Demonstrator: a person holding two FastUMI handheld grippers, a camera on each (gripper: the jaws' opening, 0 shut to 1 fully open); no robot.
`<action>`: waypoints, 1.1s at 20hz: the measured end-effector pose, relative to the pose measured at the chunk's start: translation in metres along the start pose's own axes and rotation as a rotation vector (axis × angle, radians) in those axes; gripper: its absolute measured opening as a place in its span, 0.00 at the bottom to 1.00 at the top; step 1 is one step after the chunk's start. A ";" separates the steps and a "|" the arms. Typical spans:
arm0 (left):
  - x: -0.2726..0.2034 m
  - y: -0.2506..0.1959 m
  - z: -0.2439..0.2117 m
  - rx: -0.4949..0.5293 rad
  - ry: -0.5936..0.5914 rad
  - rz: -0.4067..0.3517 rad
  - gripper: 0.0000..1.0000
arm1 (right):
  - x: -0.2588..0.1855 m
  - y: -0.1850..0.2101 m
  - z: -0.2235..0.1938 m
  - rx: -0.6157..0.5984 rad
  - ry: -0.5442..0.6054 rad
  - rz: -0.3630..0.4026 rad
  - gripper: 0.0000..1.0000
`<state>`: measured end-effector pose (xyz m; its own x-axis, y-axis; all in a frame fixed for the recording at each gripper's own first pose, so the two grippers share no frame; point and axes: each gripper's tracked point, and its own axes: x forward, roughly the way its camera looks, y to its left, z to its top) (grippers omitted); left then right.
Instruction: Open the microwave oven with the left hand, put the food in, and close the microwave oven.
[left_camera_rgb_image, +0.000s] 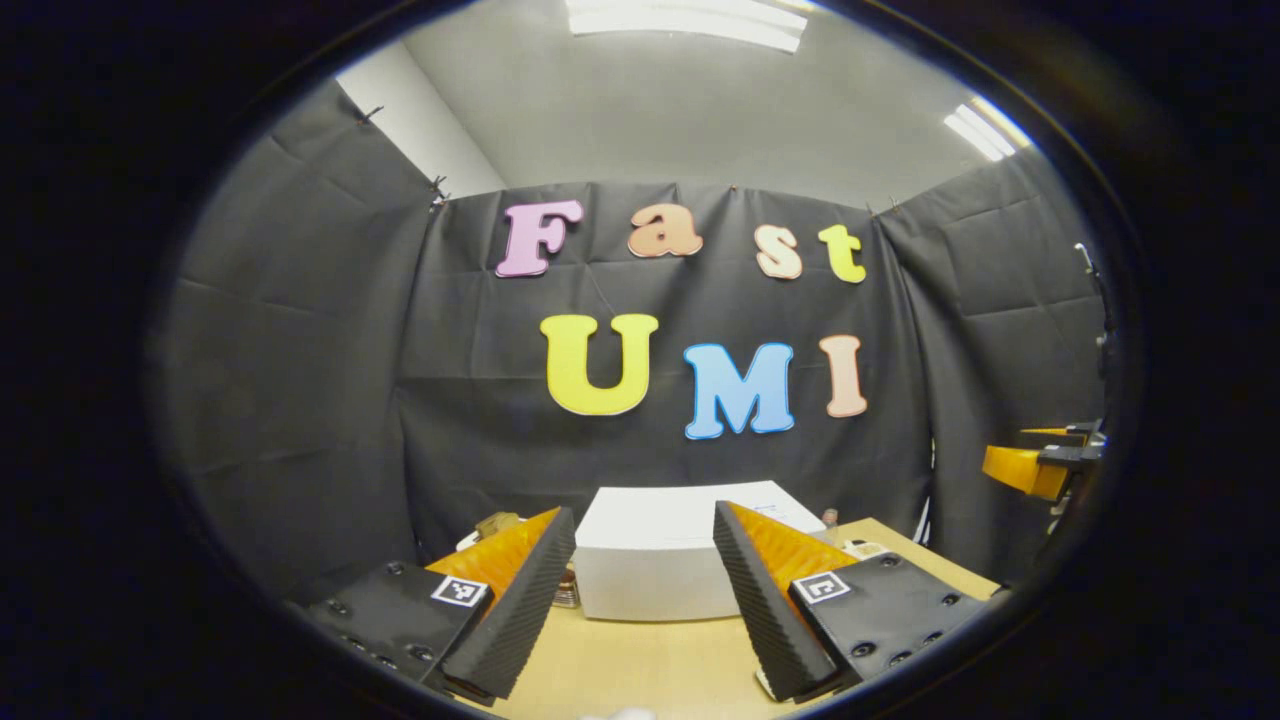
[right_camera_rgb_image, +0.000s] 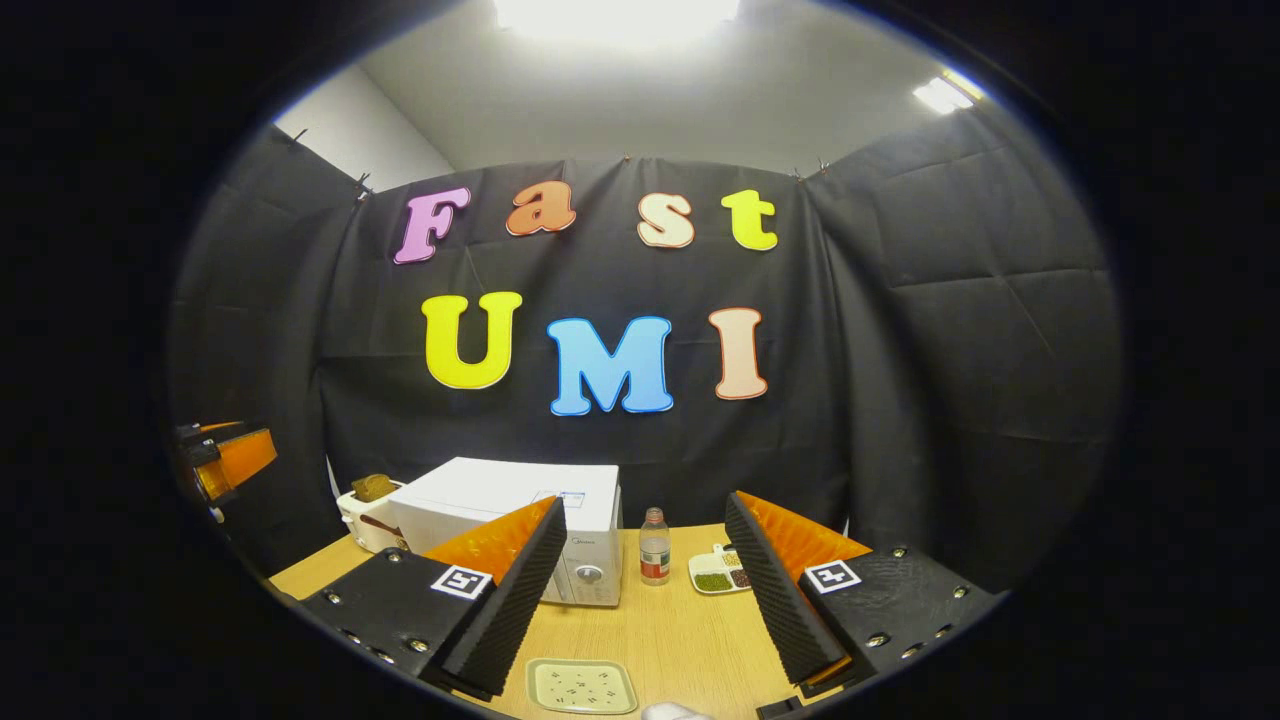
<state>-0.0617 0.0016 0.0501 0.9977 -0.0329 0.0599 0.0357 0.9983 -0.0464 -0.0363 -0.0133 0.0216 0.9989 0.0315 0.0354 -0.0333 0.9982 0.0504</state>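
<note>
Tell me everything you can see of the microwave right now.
The microwave oven is a white box, apparently painted metal, standing upright at the back left of the wooden table. Its door looks shut, with a round knob on the front's right side. A toaster stands at its left; a small bottle stands apart on its right.

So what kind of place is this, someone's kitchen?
Probably not a real kitchen: more likely a staged recording booth. Black cloth walls enclose a wooden table set with a white microwave, a toaster and a small bottle.
</note>
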 end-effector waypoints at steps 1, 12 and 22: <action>0.001 0.000 -0.001 0.003 0.001 0.002 0.95 | 0.000 0.000 0.001 -0.001 -0.004 0.001 0.98; -0.004 0.003 0.002 -0.005 -0.005 0.007 0.95 | 0.000 0.002 0.002 0.003 -0.002 0.007 0.98; -0.003 0.008 0.001 -0.008 -0.006 0.012 0.95 | 0.002 0.009 0.002 0.002 -0.005 0.010 0.98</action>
<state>-0.0644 0.0093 0.0510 0.9976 -0.0210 0.0657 0.0246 0.9982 -0.0553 -0.0349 -0.0048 0.0243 0.9983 0.0410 0.0413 -0.0431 0.9977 0.0525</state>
